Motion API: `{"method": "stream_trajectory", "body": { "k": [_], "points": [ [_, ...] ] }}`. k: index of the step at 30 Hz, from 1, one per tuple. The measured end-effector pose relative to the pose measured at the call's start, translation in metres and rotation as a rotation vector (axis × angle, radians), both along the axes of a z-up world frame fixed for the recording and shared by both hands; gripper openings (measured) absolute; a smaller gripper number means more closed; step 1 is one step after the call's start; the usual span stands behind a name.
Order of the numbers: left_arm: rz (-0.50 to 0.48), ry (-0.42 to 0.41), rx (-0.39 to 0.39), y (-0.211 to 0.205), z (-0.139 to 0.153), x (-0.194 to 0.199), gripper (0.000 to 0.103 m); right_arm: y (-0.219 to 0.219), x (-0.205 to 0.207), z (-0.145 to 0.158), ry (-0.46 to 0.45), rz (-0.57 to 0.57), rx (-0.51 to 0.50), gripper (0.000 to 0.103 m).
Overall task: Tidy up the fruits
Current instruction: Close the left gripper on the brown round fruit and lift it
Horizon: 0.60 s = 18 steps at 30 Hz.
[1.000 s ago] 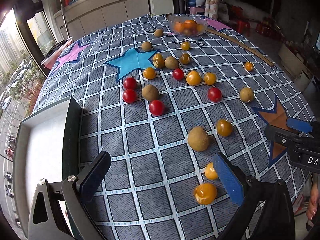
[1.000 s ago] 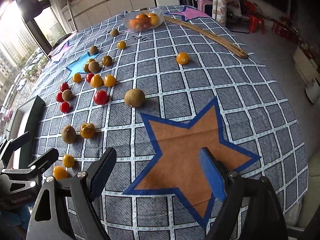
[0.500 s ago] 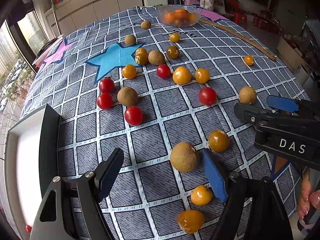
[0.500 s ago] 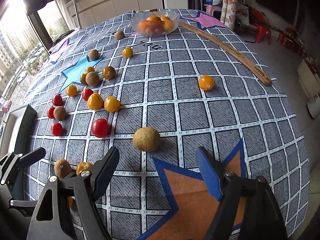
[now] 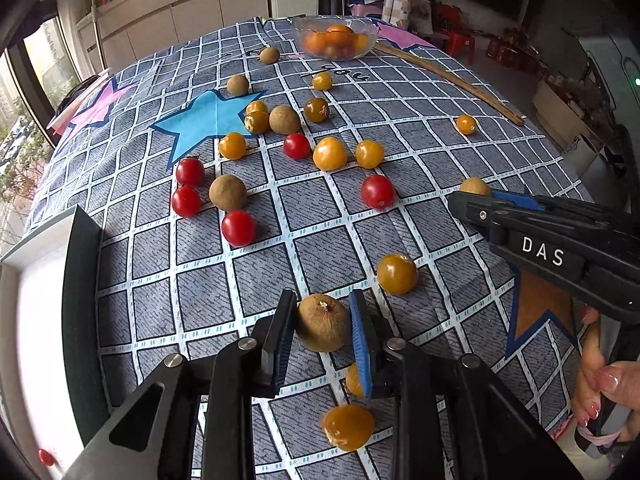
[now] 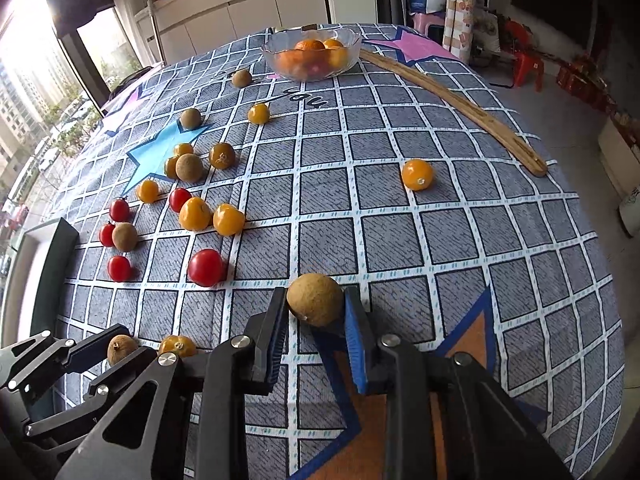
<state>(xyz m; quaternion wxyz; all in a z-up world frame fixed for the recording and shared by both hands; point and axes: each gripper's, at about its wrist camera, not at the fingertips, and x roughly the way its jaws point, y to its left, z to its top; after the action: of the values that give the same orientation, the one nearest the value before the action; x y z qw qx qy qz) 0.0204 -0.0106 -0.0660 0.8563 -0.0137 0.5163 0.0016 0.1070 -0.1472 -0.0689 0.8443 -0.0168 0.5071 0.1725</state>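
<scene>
Several red tomatoes, yellow-orange fruits and brown round fruits lie scattered on the checked tablecloth. My left gripper (image 5: 322, 322) is shut on a brown fruit (image 5: 323, 322) near the table's front edge; it also shows in the right wrist view (image 6: 120, 350). My right gripper (image 6: 316, 314) is shut on another brown fruit (image 6: 315, 299) at the tip of the orange star; this gripper shows in the left wrist view at right, with the fruit (image 5: 474, 187) peeking behind it. Both fruits sit on the cloth.
A glass bowl (image 6: 312, 54) of oranges stands at the far edge. A white tray with a dark rim (image 5: 82, 280) is at the left. A long wooden stick (image 6: 456, 102) lies at the right. Yellow fruits (image 5: 348, 426) lie under the left gripper, and one (image 5: 397, 274) just beyond it.
Both grippers moved forward and closed: the left around the near brown fruit, the right around the brown fruit by the orange star.
</scene>
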Motion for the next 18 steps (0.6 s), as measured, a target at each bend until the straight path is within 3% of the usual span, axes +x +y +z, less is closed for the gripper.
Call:
{"method": "stream_trajectory", "body": {
  "k": [18],
  "points": [
    [0.046, -0.081, -0.004, 0.035, 0.037, -0.067, 0.028, 0.007, -0.058, 0.023, 0.02, 0.057, 0.046, 0.03]
  ]
}}
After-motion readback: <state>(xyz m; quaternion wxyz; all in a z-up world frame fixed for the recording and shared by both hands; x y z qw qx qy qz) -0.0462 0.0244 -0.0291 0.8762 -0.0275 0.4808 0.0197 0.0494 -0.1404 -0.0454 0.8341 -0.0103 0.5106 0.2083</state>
